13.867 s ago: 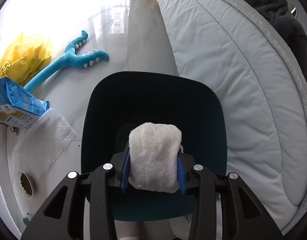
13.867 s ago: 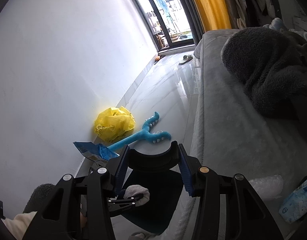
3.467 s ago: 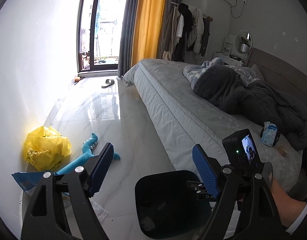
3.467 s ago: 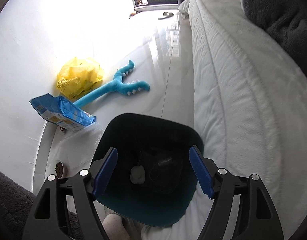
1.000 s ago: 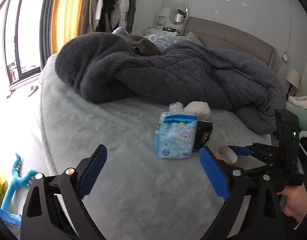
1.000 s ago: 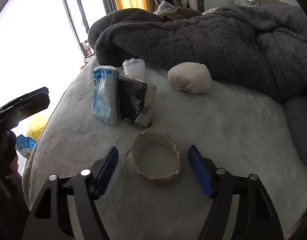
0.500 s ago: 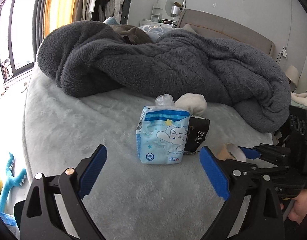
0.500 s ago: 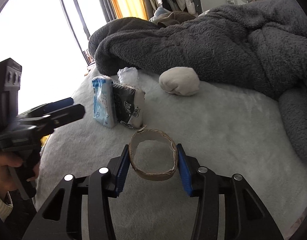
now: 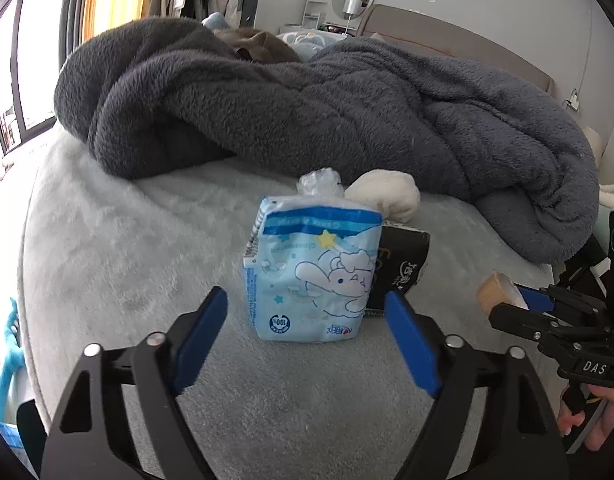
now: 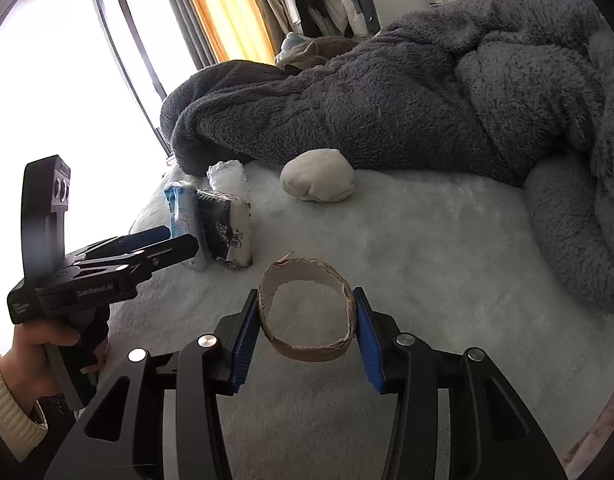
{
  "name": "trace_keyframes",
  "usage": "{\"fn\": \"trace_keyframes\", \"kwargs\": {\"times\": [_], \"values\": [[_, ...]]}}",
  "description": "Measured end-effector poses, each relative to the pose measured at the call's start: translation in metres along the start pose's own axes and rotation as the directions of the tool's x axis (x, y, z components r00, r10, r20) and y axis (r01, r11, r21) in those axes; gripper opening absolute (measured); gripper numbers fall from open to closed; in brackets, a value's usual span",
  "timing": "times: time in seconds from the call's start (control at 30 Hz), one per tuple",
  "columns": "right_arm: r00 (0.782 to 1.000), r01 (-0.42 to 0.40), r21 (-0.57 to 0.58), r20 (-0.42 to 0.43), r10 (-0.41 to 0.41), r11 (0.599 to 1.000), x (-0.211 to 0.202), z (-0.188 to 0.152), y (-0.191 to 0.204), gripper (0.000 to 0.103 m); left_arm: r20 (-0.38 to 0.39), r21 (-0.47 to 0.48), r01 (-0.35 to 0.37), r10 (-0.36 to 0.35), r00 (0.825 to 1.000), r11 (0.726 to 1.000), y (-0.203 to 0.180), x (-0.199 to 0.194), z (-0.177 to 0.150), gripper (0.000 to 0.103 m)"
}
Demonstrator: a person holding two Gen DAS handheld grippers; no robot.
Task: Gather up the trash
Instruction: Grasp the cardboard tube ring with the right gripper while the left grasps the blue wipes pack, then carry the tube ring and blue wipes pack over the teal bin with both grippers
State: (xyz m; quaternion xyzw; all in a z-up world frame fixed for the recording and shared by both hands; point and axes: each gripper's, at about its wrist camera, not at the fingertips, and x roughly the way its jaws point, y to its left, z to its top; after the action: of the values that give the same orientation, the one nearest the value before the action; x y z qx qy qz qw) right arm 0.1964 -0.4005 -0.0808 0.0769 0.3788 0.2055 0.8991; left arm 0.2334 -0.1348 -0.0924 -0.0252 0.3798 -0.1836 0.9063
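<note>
Left wrist view: my left gripper (image 9: 307,326) points down at the bed (image 9: 107,248), jaws closing, pads clear of everything.
Between its fingers: the light blue tissue pack (image 9: 313,270) stands upright ahead of the tips, untouched.
Writing on the pack: a cartoon white dog, a yellow star, a round "100%" mark near the bottom; the rest is too small to read.
Behind the pack: a black packet (image 9: 403,266) leans against it, then a clear crumpled plastic wad (image 9: 319,184) and a cream cloth ball (image 9: 387,196).
Right edge: my right gripper (image 9: 507,304) holds the cardboard ring (image 9: 495,294); "DAS" is printed on its body.
Since a second ago: the pack looms nearer and the fingers sit narrower.
Backdrop: a dark grey fleece blanket (image 9: 307,108) piled across the bed.

Right wrist view: my right gripper (image 10: 307,318) is clamped on the cardboard ring (image 10: 307,308), one pad on each side.
Ring: squeezed to an oval, torn edge up, lifted off the bed (image 10: 427,240).
Since a second ago: then it lay flat on the cover between open fingers.
Left side: my left gripper (image 10: 175,240) reaches level with the tissue pack (image 10: 183,220) and the black packet (image 10: 227,232); its printing is unreadable.
Further back: the plastic wad (image 10: 227,172), the cloth ball (image 10: 319,180), the blanket (image 10: 427,92).
</note>
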Motion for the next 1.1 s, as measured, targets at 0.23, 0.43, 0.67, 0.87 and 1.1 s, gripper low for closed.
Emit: {"fn": "trace_keyframes", "kwargs": {"times": [0.23,0.43,0.67,0.87,1.1], "values": [[1.0,-0.004,0.033,0.004,0.004,0.999,-0.004,-0.003,-0.003,0.046,-0.031,-0.019,0.013,-0.014,0.999,1.0,0.002,0.007,-0.001,0.067],[1.0,-0.003,0.044,-0.001,0.003,0.999,-0.005,-0.005,0.005,0.046,-0.045,0.014,0.012,-0.011,0.999,1.0,-0.005,0.01,-0.004,0.059],[1.0,0.008,0.037,-0.009,-0.007,0.999,-0.007,-0.008,0.014,0.046,-0.019,-0.005,0.028,-0.029,0.999,1.0,-0.003,-0.001,-0.008,0.054],[1.0,-0.014,0.001,-0.015,0.014,1.0,-0.002,-0.01,0.024,0.046,0.005,0.007,0.0,0.0,1.0,1.0,0.0,-0.023,-0.017,0.054],[0.998,-0.058,-0.1,-0.02,0.056,0.993,-0.001,-0.008,0.038,0.046,0.02,-0.042,-0.066,0.066,0.998,0.997,0.021,-0.044,-0.027,0.054]]}}
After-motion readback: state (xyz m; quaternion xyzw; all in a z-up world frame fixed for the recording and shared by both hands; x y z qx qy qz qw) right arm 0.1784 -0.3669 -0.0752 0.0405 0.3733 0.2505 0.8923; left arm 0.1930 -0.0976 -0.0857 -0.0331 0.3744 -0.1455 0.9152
